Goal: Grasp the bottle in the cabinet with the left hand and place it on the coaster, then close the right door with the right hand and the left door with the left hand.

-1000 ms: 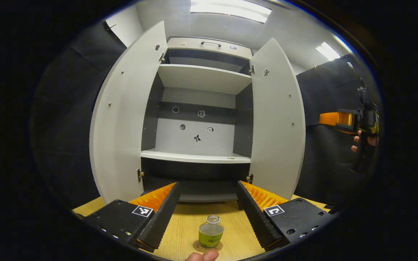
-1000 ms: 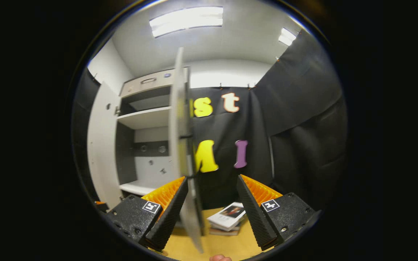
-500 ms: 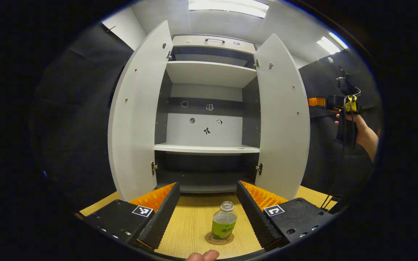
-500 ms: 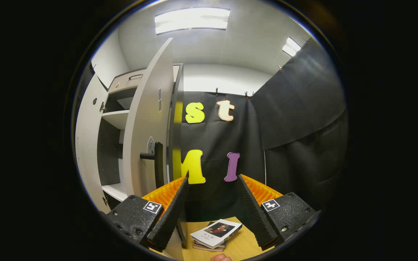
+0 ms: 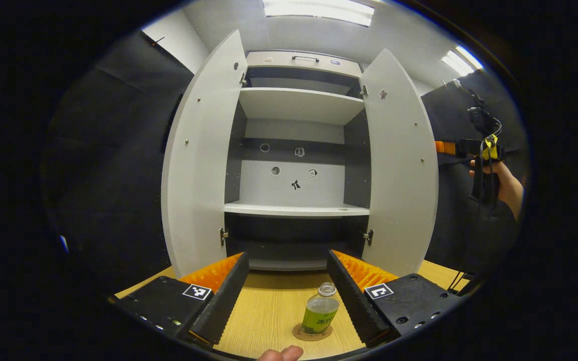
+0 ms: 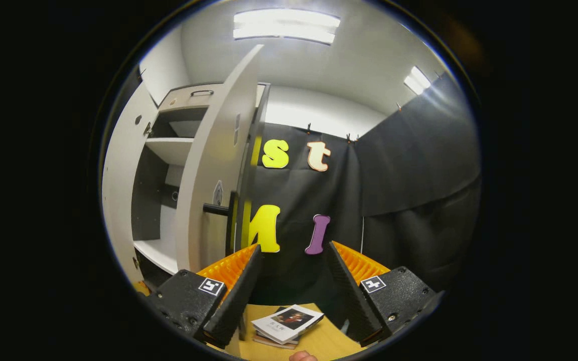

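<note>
wood-grain tabletop [image 5: 269, 311] runs along the bottom of the left gripper view, with the tall pale cabinet [image 5: 299, 105] behind it in the middle of the frame, both doors swung wide. the left door [image 5: 201, 155] stands left of centre, the right door [image 5: 402, 165] right of centre, and the shelves between them are bare. the bottle [image 5: 320, 315] stands upright on the round coaster [image 5: 311, 333] at bottom centre, just inside the right-hand finger of the left gripper [image 5: 285, 293], whose jaws are spread and grasp nothing.

at the right edge of that view a hand [image 5: 502, 180] holds the other gripper up level, beyond the right door's outer face.

the right gripper view looks along that door from its outer side: the right door [image 6: 219, 165] is seen nearly edge-on at left of centre, its dark handle [image 6: 219, 210] sticking out. the right gripper [image 6: 289, 288] is released, fingers apart, apart from the door. a stack of books [image 6: 286, 323] lies on the table at bottom centre.
</note>
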The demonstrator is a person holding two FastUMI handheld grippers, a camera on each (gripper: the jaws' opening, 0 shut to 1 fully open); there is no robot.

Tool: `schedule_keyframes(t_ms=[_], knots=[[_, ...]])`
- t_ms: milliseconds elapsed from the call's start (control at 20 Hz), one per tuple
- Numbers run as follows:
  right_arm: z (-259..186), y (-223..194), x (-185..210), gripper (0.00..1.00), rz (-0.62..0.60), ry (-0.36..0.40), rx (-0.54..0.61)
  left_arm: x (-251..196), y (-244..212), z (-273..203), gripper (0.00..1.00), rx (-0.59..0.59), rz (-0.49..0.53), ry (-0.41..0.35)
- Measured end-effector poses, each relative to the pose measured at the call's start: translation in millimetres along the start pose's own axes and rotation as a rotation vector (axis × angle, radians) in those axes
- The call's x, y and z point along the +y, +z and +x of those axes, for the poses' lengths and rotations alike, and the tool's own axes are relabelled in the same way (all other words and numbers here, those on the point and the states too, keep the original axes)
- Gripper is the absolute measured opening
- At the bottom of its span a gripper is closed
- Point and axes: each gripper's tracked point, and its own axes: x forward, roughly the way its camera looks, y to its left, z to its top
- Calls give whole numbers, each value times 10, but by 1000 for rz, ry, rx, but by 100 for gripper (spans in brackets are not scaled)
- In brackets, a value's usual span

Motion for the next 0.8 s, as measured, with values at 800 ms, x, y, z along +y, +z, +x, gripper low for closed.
schedule_keyframes(t_ms=[800], knots=[[-105,-57,1261,81,212,253,34,153,-55,40,95,-1,-62,47]])
